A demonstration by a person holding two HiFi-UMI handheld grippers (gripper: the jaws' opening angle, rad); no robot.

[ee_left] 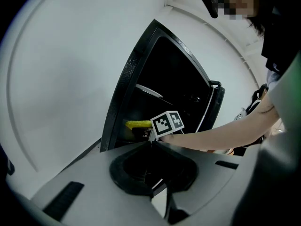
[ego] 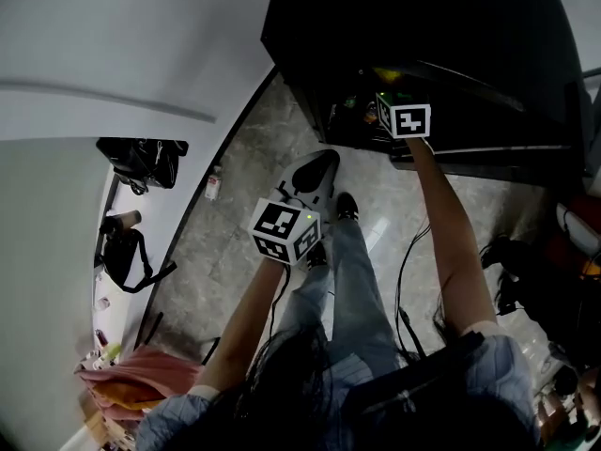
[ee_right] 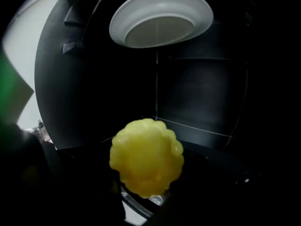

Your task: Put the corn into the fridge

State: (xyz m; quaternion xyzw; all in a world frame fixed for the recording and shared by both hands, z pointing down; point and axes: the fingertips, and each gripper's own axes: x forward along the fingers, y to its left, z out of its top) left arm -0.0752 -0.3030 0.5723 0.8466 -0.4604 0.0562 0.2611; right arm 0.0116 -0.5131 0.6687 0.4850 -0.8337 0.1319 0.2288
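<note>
The yellow corn (ee_right: 146, 163) faces the right gripper view end-on, with my right gripper (ee_right: 146, 175) shut on it inside the dark fridge (ee_right: 197, 102). Its fingers are lost in the darkness. In the head view the right gripper (ego: 391, 85) reaches into the black fridge (ego: 413, 26), the corn (ego: 387, 73) showing just past its marker cube. The left gripper view shows the corn (ee_left: 138, 124) inside the fridge (ee_left: 160, 84), near its left wall. My left gripper (ego: 315, 169) hangs low outside the fridge over the floor, jaws together and holding nothing.
A white plate (ee_right: 160, 17) sits on the shelf above the corn. The fridge door (ee_left: 215, 108) stands open on the right. Black bags (ego: 141, 163) and a pink cloth (ego: 141, 376) lie along the curved white wall at left. Cables (ego: 406, 280) trail over the stone floor.
</note>
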